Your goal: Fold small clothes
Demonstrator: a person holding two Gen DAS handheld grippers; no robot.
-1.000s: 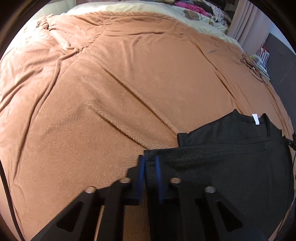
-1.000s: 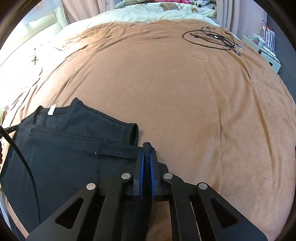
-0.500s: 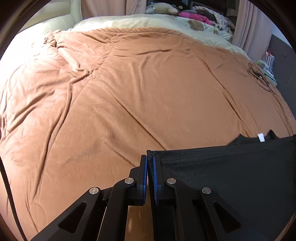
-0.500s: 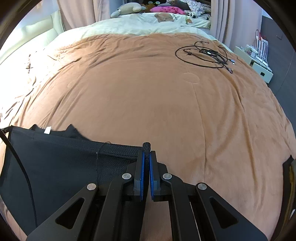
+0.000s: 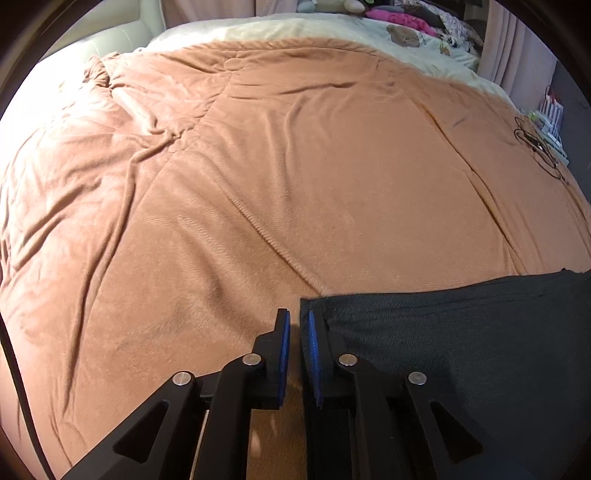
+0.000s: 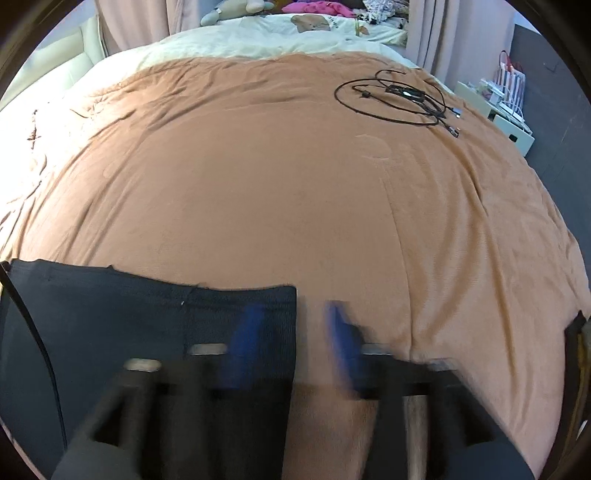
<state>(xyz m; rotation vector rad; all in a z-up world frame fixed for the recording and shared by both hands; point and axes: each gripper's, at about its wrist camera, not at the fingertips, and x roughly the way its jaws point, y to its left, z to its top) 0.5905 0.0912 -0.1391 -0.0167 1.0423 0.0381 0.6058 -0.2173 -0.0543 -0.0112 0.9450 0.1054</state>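
Left gripper (image 5: 295,325): blue pads parted by a narrow gap, nothing between them; brown blanket shows through the gap. Black garment's left edge lies just beside the right pad.

Right gripper (image 6: 291,332): motion-blurred, fingers spread wide, holding nothing. Left finger over the garment, right finger over bare blanket.

Garment (image 5: 461,339): black knit, flat on the near part of the bed, top edge straight; it lies right of the left gripper and left of the right gripper (image 6: 147,325).

Blanket (image 5: 295,166): brown, creased at far left.

Cable (image 6: 399,99): black coil, far right on blanket.

Pillows (image 6: 295,33): cream, at far end.
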